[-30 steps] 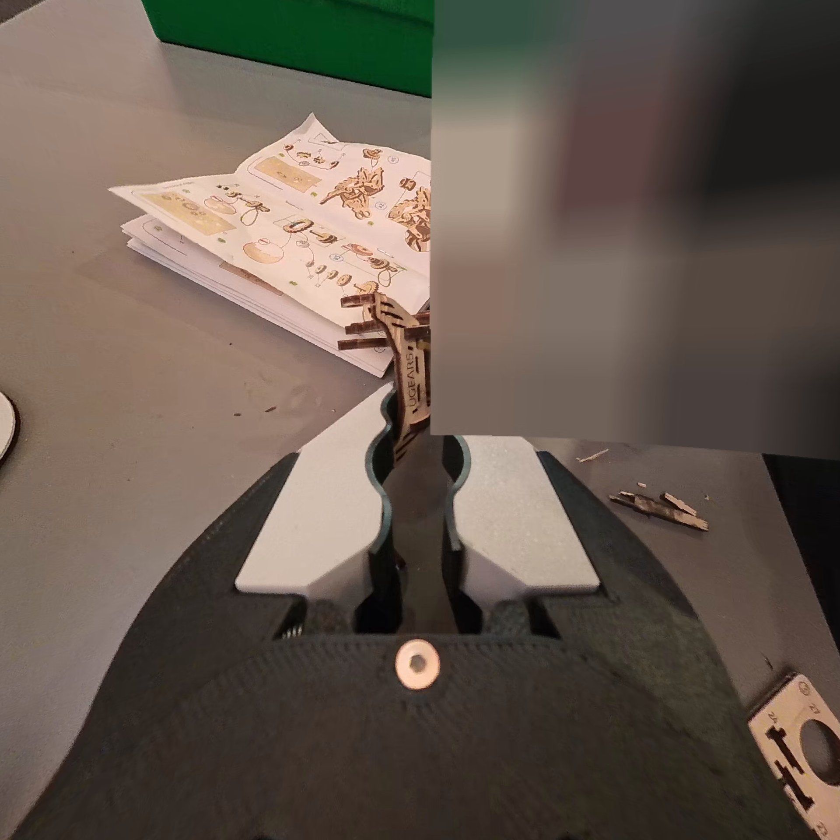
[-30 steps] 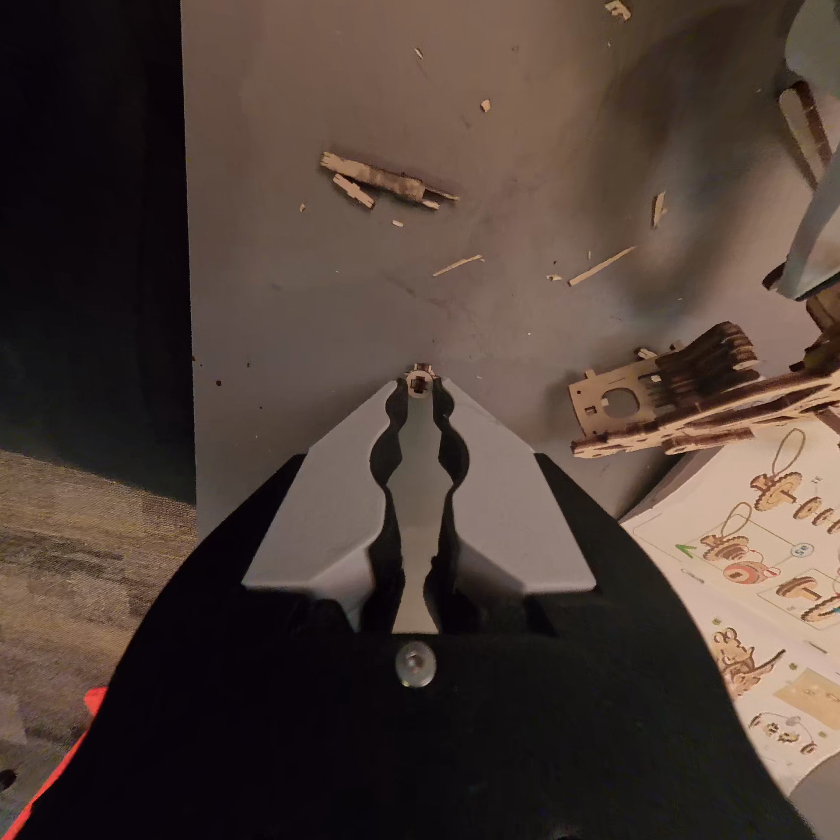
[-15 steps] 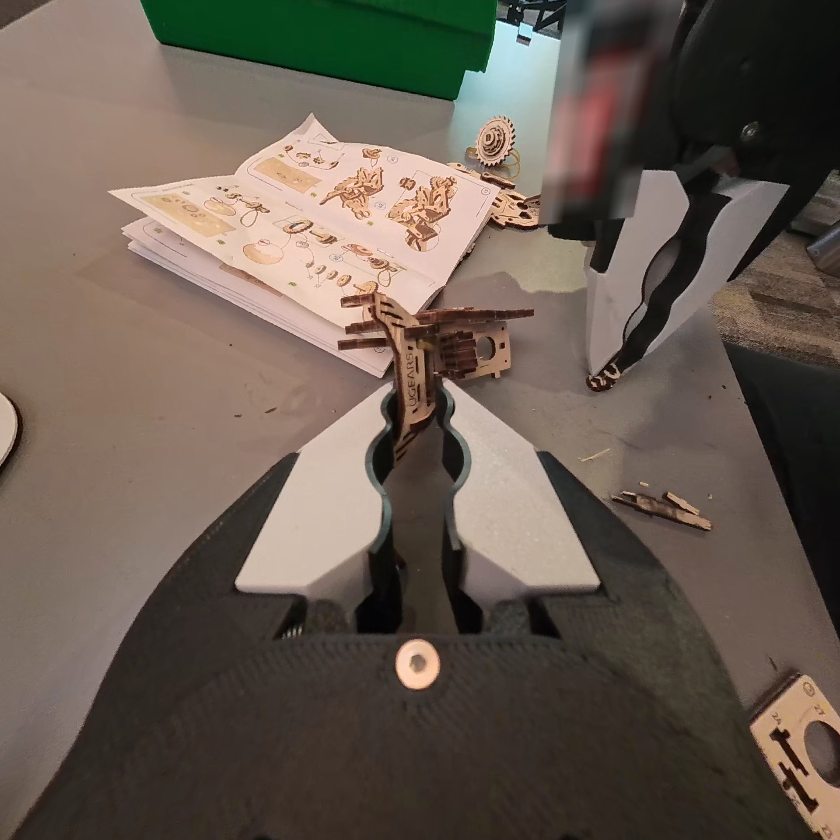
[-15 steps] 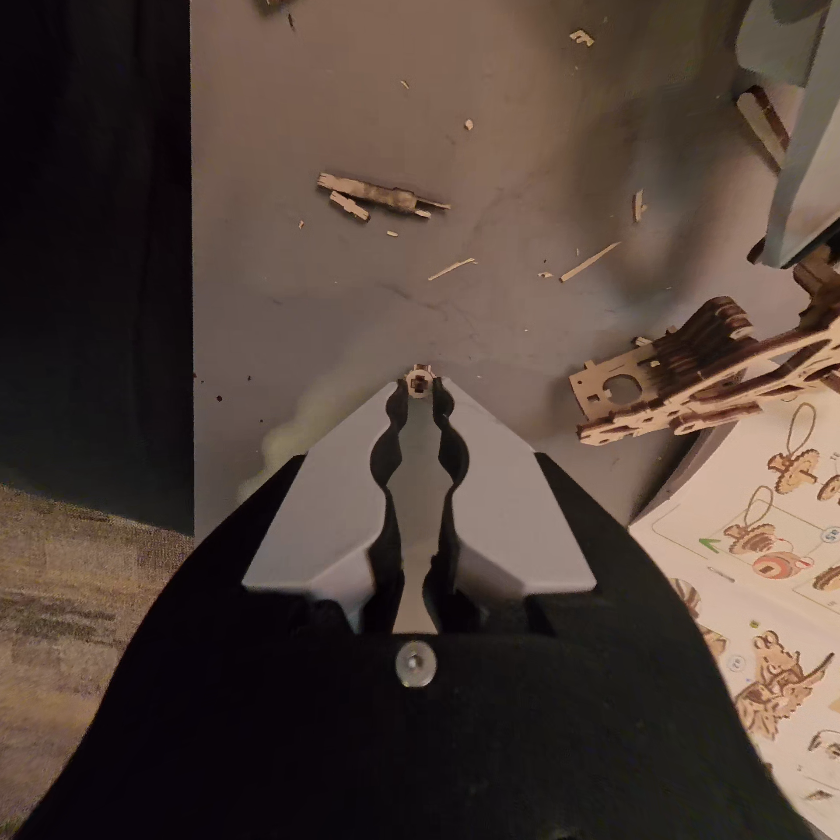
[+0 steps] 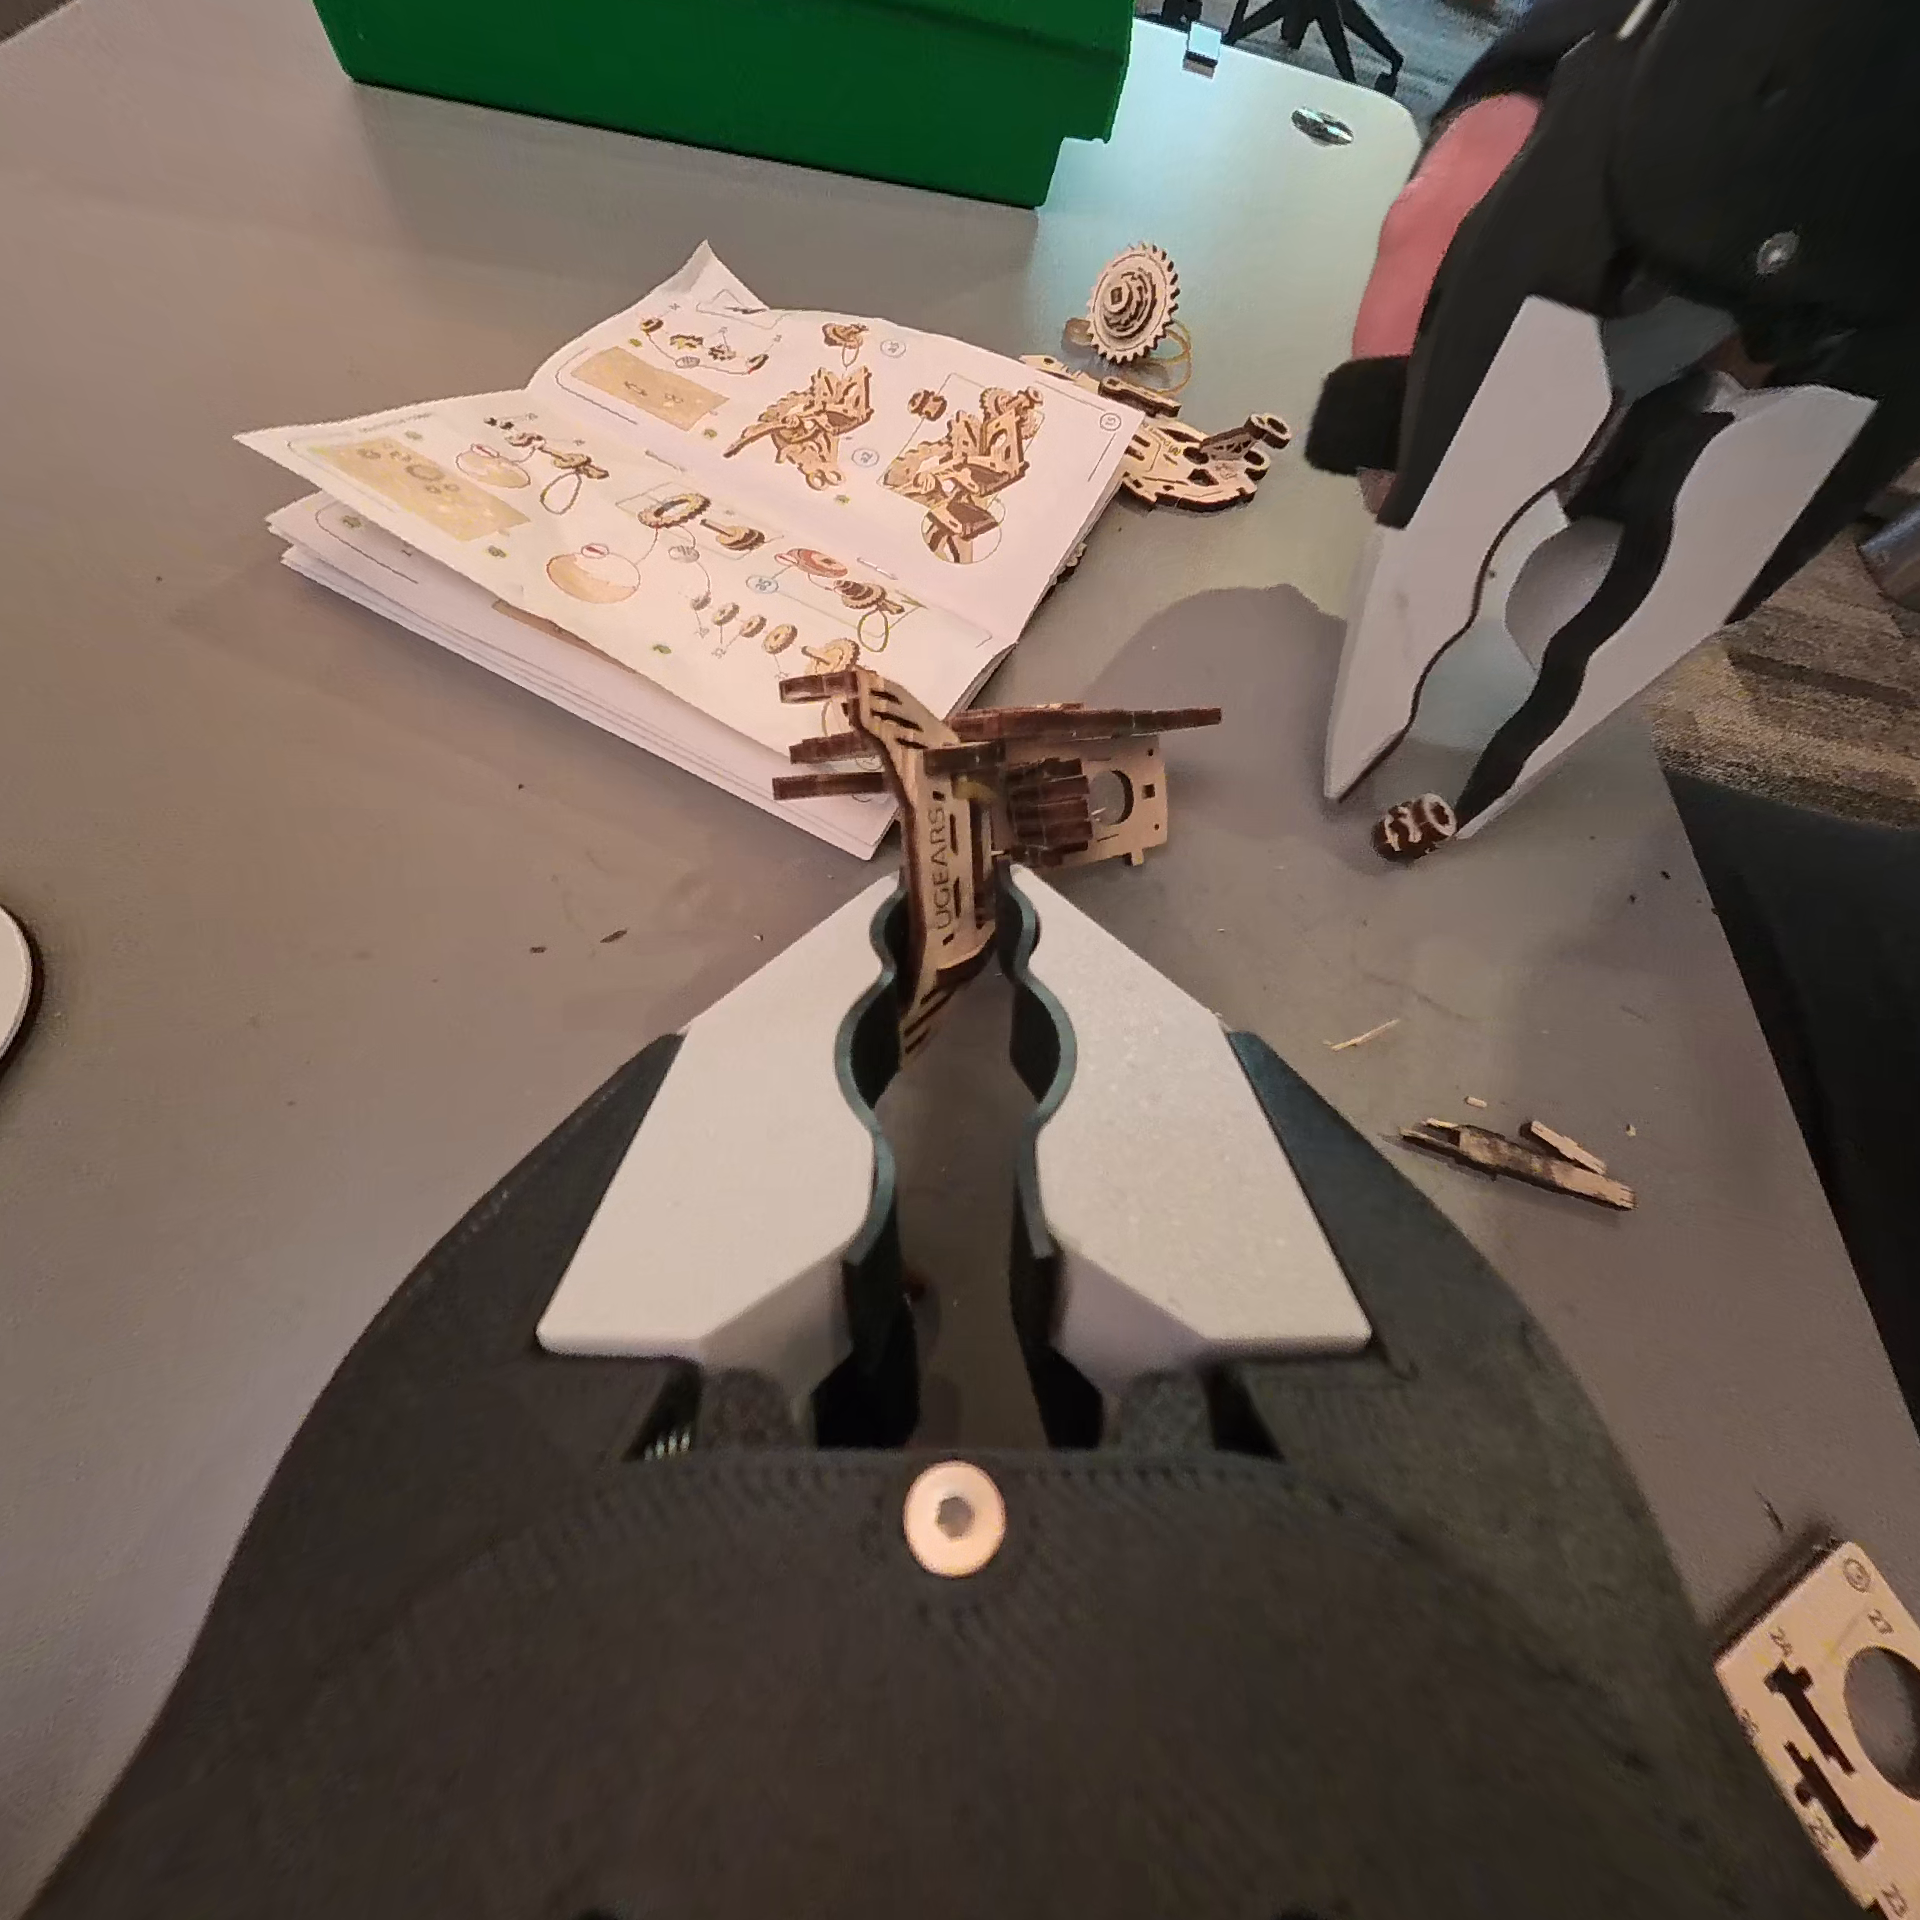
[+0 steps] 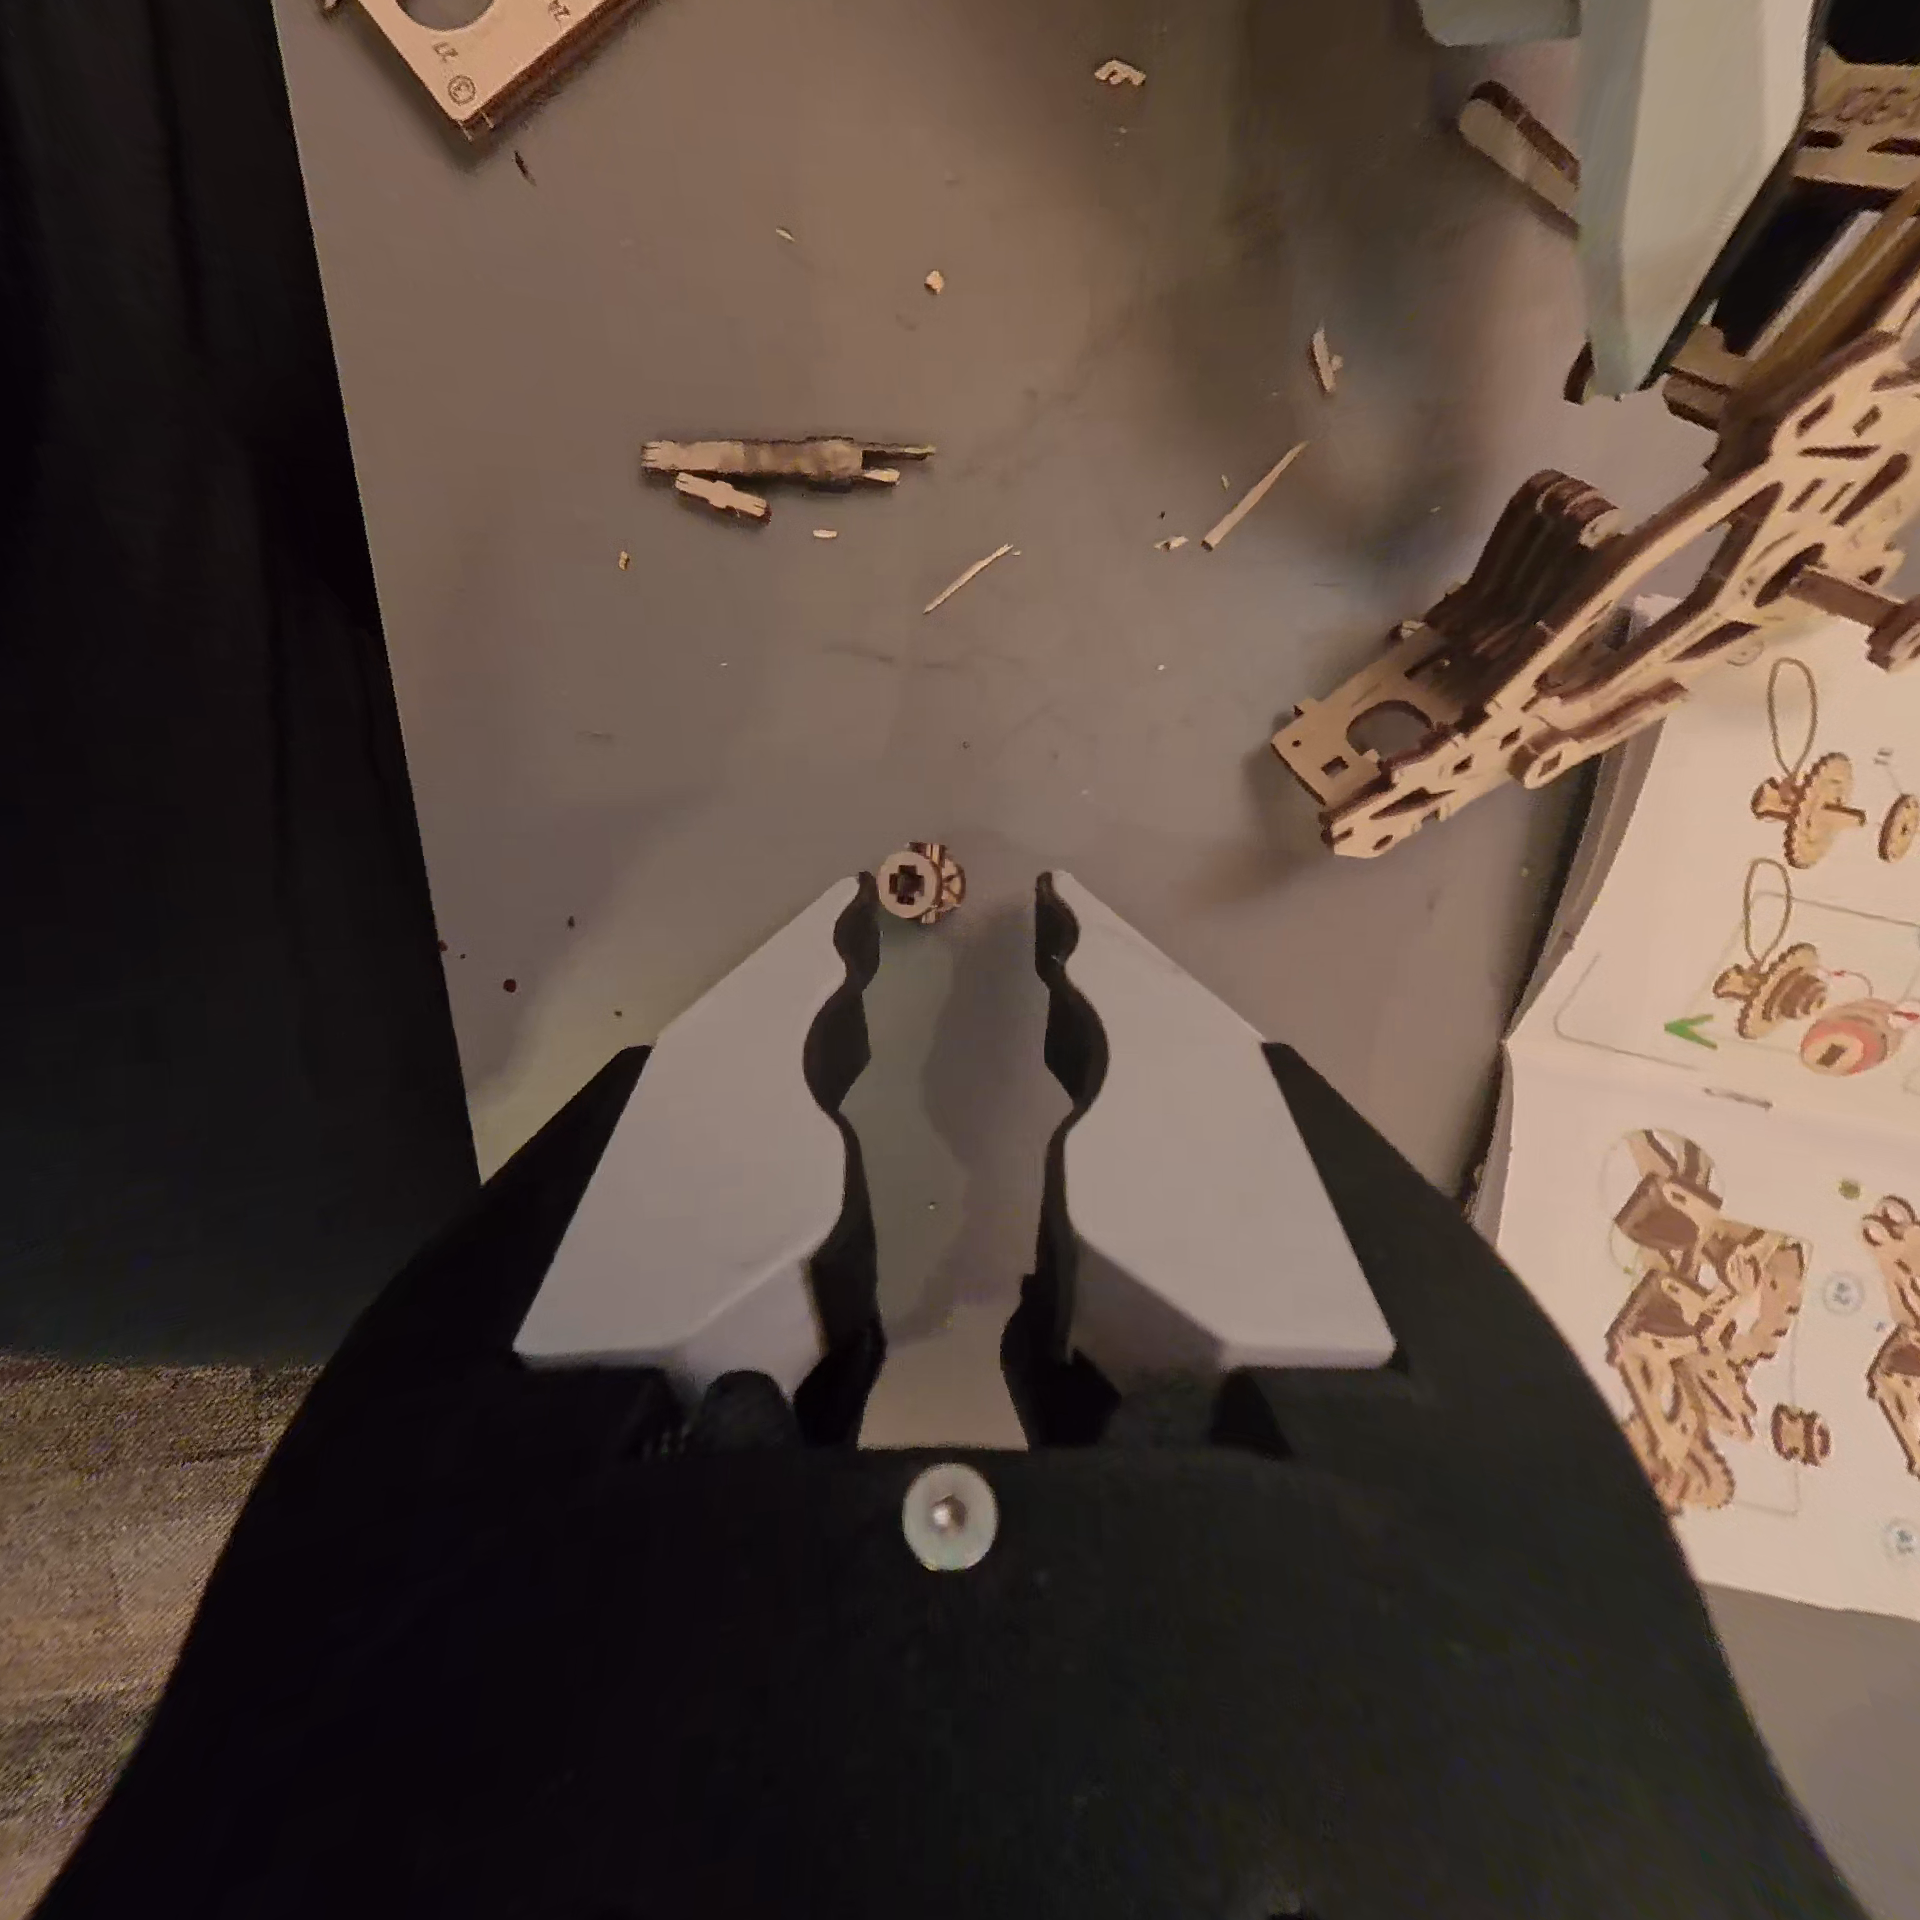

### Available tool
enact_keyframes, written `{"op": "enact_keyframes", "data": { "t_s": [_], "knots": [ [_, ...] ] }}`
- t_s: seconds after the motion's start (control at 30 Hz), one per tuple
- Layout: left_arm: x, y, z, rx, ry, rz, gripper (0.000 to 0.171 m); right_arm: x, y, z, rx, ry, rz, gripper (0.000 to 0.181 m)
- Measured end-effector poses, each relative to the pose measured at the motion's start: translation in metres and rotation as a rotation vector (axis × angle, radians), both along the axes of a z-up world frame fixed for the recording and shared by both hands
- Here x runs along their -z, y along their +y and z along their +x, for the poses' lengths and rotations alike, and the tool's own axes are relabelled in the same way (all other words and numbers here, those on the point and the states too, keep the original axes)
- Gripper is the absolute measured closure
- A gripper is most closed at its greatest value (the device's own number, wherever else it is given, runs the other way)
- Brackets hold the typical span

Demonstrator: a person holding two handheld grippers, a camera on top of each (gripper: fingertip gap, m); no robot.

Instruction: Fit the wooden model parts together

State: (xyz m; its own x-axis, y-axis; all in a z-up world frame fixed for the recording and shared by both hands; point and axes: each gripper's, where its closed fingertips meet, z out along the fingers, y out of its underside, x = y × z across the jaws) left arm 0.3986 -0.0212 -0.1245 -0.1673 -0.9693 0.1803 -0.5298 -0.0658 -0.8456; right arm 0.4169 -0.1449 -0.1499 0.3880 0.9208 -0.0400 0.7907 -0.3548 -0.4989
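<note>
Between parted right gripper (image 6: 951, 883) tips — one wooden hub (image 6: 921, 882).

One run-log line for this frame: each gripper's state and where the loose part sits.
left gripper: shut on partly built wooden model | right gripper: open | small round wooden hub piece: on grey table, beside one finger

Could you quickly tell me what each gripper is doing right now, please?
Left gripper: closed on the wooden model assembly.
Right gripper: open, holding nothing; small wooden hub sits between its fingertips.
</note>
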Motion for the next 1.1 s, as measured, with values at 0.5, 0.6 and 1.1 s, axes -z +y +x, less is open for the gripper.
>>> {"op": "enact_keyframes", "data": {
  "t_s": [0.5, 0.6, 1.1],
  "knots": [
    [0.001, -0.001, 0.0, 0.004, 0.006, 0.008, 0.159, 0.007, -0.018, -0.005, 0.071, -0.016, 0.004, 0.143],
    [0.001, -0.001, 0.0, 0.005, 0.007, 0.01, 0.159, 0.003, -0.021, -0.007, 0.08, 0.006, 0.017, 0.147],
    [0.002, -0.002, 0.001, 0.006, 0.01, 0.02, 0.159, -0.002, -0.028, -0.004, 0.18, 0.044, 0.129, 0.169]
  ]
}}
